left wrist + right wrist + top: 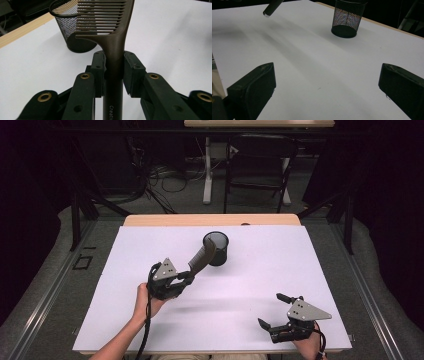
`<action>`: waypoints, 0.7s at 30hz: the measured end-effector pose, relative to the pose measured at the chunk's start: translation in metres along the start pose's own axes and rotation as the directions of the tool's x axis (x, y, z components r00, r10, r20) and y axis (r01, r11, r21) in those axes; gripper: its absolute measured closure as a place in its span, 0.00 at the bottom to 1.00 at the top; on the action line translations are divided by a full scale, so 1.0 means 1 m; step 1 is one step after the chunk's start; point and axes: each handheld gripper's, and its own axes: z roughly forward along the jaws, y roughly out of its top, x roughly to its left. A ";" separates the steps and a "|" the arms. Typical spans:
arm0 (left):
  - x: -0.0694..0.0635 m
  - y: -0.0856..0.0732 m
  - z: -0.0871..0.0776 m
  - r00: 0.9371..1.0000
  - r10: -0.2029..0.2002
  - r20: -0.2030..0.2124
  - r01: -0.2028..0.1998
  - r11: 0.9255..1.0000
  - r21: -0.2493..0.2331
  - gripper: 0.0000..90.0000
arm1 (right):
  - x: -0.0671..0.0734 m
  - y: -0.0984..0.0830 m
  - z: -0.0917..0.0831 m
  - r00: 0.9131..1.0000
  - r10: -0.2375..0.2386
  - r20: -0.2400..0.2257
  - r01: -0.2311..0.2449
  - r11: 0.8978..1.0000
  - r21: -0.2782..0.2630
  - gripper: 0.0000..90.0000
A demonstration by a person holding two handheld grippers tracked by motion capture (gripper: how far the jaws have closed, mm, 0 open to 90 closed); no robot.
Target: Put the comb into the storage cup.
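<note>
A white sheet [260, 285] covers most of the table [210, 220]; a strip of pale wood shows bare along the far edge; the sheet is evenly lit, with soft grey shadows across it. Grey carpet floor [45, 270] lies on both sides, with dark metal rails [360, 275] running along it; a small black square outline [81, 263] is marked on the floor at the left. Beyond the table the room is dim; black curtains [390, 195] hang at the right and left. A dark folding chair [257, 170] stands near a white desk leg [207, 175]; black cables [165, 177] lie tangled on the floor; another pale desktop [257, 123] crosses the top edge.
</note>
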 end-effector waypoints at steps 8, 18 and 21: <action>0.003 -0.001 -0.001 0.999 -0.007 -0.032 0.007 1.000 -0.008 0.81 | -0.001 0.000 -0.001 1.000 -0.001 0.001 0.001 1.000 0.004 0.01; 0.007 -0.002 -0.002 0.998 -0.023 -0.061 0.021 0.999 -0.039 0.81 | -0.001 0.000 0.000 1.000 0.004 0.003 -0.004 1.000 0.008 0.01; 0.009 -0.003 -0.001 0.997 -0.029 -0.067 0.026 0.999 -0.044 0.81 | -0.001 0.000 0.001 1.000 0.002 0.003 -0.002 1.000 0.008 0.01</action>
